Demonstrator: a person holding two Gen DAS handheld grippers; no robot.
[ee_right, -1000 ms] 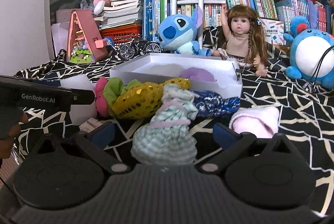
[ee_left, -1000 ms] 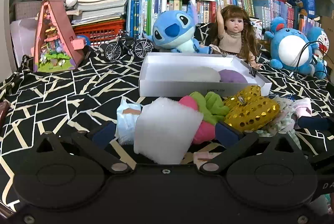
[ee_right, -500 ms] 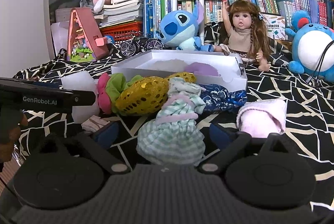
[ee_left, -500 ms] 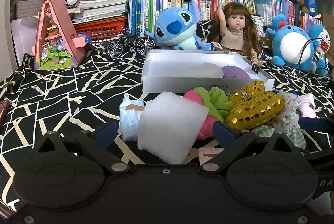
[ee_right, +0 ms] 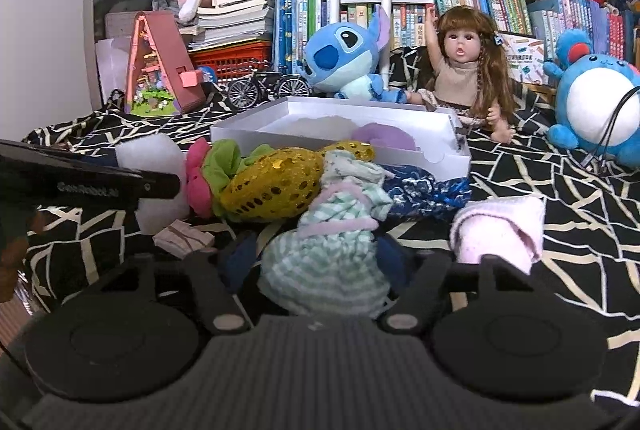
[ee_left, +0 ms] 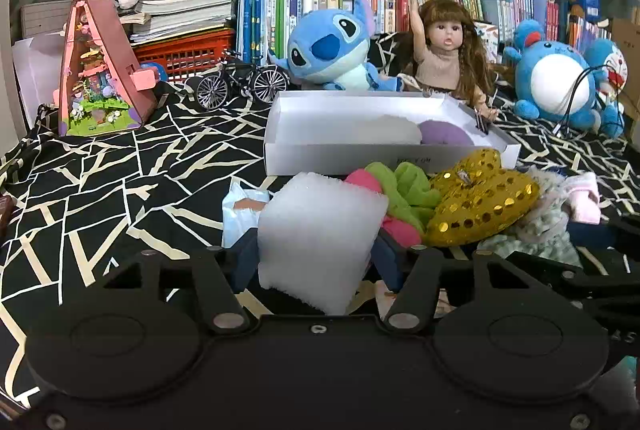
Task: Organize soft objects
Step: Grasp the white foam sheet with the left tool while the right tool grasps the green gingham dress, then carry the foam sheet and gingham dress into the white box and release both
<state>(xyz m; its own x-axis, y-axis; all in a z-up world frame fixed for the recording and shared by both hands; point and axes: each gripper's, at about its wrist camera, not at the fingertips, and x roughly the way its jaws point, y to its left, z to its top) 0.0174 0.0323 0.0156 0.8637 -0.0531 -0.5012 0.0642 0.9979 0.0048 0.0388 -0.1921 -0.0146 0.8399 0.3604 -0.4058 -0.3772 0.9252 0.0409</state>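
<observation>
My left gripper [ee_left: 316, 256] is shut on a white foam block [ee_left: 320, 238], its blue pads pressing both sides. My right gripper [ee_right: 316, 260] is shut on a green checked cloth bundle [ee_right: 332, 250]. A white open box [ee_left: 384, 153] stands behind the pile and holds a white soft piece [ee_left: 384, 129] and a purple one [ee_left: 444, 135]. In the pile lie a gold sequin heart [ee_left: 476, 201], a pink and green soft toy [ee_left: 396, 189], a blue sequin piece [ee_right: 424, 189] and a pink cloth [ee_right: 500, 234].
A black cloth with white lines [ee_left: 120, 169] covers the table. At the back stand a Stitch plush [ee_left: 332, 49], a doll [ee_left: 444, 57], a blue round plush [ee_left: 560, 85], a toy bicycle [ee_left: 240, 81] and a triangular model house [ee_left: 100, 69]. A small packet [ee_left: 240, 209] lies left of the foam.
Both grippers have closed: the left one onto the foam block, the right one onto the green checked bundle. Both views have moved slightly closer to the pile.
</observation>
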